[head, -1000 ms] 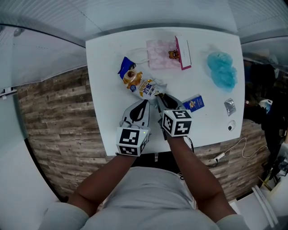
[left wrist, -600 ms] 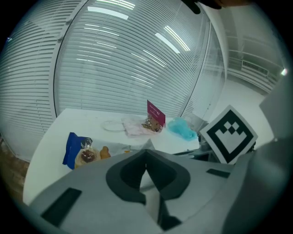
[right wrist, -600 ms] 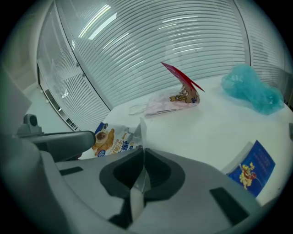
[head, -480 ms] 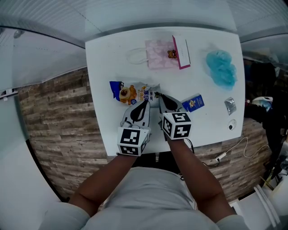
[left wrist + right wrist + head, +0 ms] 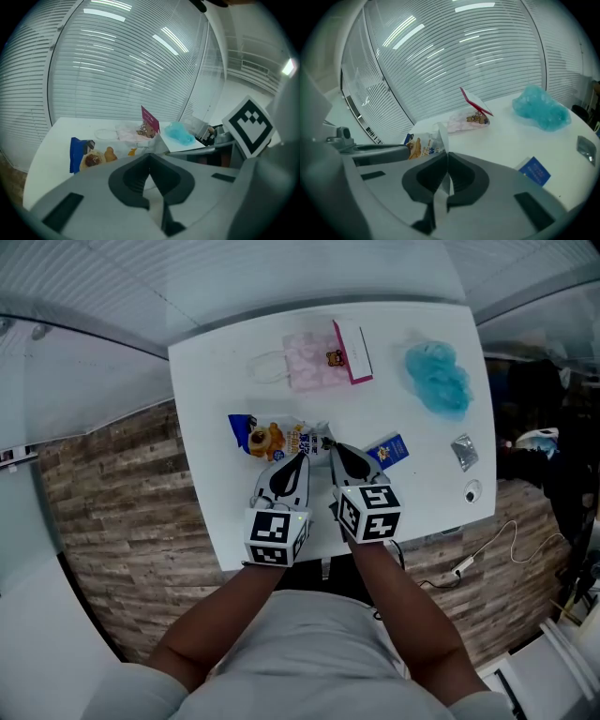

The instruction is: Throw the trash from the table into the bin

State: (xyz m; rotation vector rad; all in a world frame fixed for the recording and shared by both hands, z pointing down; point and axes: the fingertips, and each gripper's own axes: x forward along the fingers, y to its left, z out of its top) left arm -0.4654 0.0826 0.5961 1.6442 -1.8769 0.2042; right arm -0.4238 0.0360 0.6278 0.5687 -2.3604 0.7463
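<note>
Crinkly foil snack wrapper (image 5: 272,439) on left half of table (image 5: 211,371), just ahead of both grippers. My right gripper (image 5: 330,444) pinched tight on its right end; left gripper (image 5: 302,457) closed, empty. I judge wrapper light, limp, slippery: grip sealed end seam, firm pinch.

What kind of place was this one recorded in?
Probably an office or meeting room, though I can't be sure: a white table stands beside long runs of horizontal blinds, on a wood-plank floor with a loose cable trailing at one side.
</note>
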